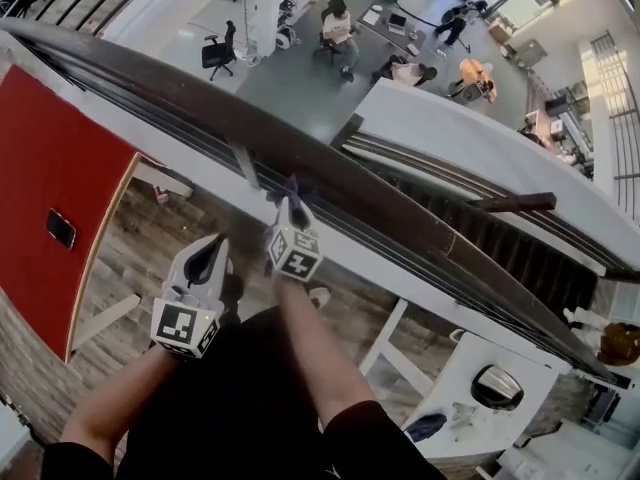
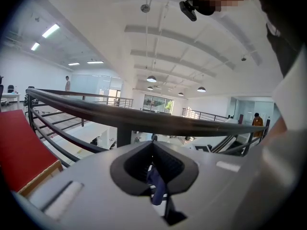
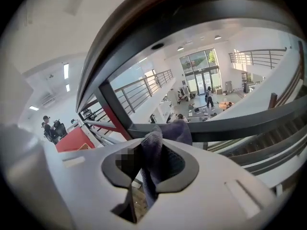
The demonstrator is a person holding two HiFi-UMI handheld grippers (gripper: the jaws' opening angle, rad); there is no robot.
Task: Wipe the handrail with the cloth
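The dark handrail (image 1: pixel 400 203) runs slantwise from upper left to lower right in the head view. My right gripper (image 1: pixel 289 208) is shut on a dark blue cloth (image 1: pixel 291 190), held up against the rail's near edge; contact is unclear. In the right gripper view the cloth (image 3: pixel 175 131) bunches out of the right gripper (image 3: pixel 160 140), just under the handrail (image 3: pixel 153 30). My left gripper (image 1: pixel 212 253) hangs lower and left, clear of the rail, jaws together. In its own view the left gripper (image 2: pixel 153 145) points at the handrail (image 2: pixel 144 119); a blue scrap (image 2: pixel 156 185) shows in its slot.
A red panel (image 1: pixel 50 188) stands at the left. Thin bars and a post (image 1: pixel 245 166) run under the rail. Beyond it lies a lower floor with desks and seated people (image 1: pixel 340 28). A stair (image 1: pixel 530 253) drops at the right, and a white desk (image 1: pixel 480 358) stands below.
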